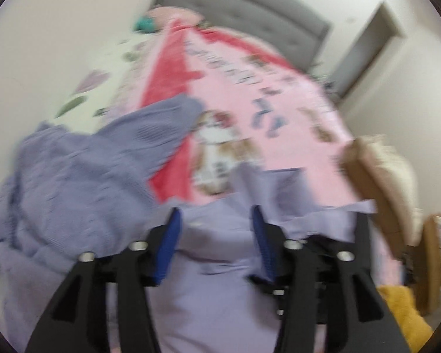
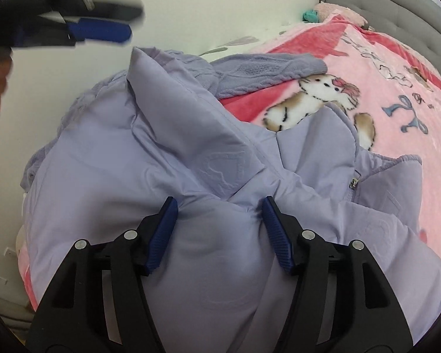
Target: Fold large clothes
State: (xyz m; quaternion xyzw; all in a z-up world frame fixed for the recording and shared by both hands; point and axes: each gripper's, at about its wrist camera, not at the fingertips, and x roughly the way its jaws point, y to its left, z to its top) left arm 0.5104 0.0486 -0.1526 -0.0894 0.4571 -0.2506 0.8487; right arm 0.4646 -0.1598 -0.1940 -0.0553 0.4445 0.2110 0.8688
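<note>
The jacket [image 2: 150, 153] is being straddled by the right gripper [image 2: 220, 220], jaws apart; a thick fold should be pinched. The left gripper [image 1: 214, 226] is being held open, empty.

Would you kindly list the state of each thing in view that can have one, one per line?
Lilac jacket: crumpled on the bed, unfolded, zip partly open.
Knit sweater: bunched beside the jacket, unfolded.
Pink blanket: spread flat over the bed.
Left tongs: open, above the jacket, nothing held.
Right tongs: open, pads pressed into a bulge of jacket fabric, no clamp visible.
</note>
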